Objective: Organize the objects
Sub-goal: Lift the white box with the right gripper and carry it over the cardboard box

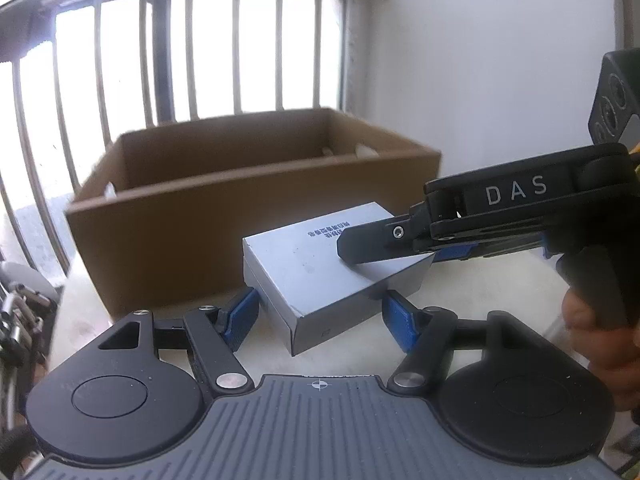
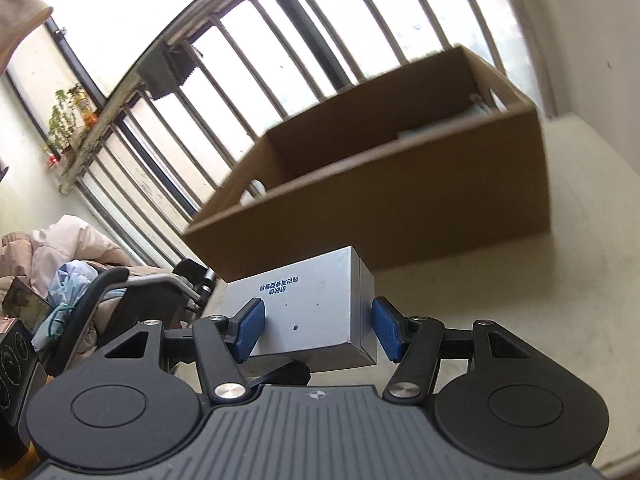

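While both grippers clamp the grey carton [image 1: 316, 264] between their jaws, left gripper [image 1: 320, 312] on one end and right gripper [image 2: 318, 326] across its flat sides, it looks stiff, light and slick, just short of the cardboard box [image 1: 224, 220] ahead.

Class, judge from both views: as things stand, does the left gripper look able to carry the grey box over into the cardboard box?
Probably yes: the grey box sits between both grippers' jaws, and the cardboard box behind stands open-topped, nothing between.
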Action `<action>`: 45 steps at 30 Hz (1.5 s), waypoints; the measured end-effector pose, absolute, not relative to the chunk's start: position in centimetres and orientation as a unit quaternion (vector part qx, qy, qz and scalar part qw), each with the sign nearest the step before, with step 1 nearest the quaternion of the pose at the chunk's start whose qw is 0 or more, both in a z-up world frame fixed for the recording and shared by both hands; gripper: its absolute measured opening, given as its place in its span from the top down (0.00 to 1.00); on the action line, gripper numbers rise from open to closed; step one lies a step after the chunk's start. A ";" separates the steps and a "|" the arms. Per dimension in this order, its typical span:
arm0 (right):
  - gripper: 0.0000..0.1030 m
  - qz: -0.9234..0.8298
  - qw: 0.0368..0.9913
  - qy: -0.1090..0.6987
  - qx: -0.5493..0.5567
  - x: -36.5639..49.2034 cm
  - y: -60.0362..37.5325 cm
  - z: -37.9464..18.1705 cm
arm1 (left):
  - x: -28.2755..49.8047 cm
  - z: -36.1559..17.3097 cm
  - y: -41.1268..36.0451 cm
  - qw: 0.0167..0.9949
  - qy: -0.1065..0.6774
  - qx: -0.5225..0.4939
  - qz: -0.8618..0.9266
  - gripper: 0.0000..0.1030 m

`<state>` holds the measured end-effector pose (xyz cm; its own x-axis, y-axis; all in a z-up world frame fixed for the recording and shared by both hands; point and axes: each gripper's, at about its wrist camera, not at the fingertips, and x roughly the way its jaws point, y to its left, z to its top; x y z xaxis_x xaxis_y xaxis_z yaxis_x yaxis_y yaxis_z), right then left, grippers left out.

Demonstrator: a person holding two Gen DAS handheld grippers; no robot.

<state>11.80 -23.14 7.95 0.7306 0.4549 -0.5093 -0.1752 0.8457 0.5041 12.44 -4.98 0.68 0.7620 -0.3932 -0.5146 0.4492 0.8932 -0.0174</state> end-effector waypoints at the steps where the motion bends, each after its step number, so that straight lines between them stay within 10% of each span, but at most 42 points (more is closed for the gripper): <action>1: 0.39 0.177 0.907 0.318 0.211 12.1 -22.8 8.5 | 12.6 1.2 -4.7 0.940 0.256 0.053 -0.221 0.34; 22: 0.39 0.219 0.904 0.314 0.192 24.8 -19.9 15.7 | 22.2 8.7 -2.2 0.956 0.224 0.063 -0.177 0.34; 45: 0.39 0.164 0.794 0.542 0.220 43.9 -22.3 4.8 | 43.0 1.1 -2.7 0.814 0.549 -0.039 -0.183 0.33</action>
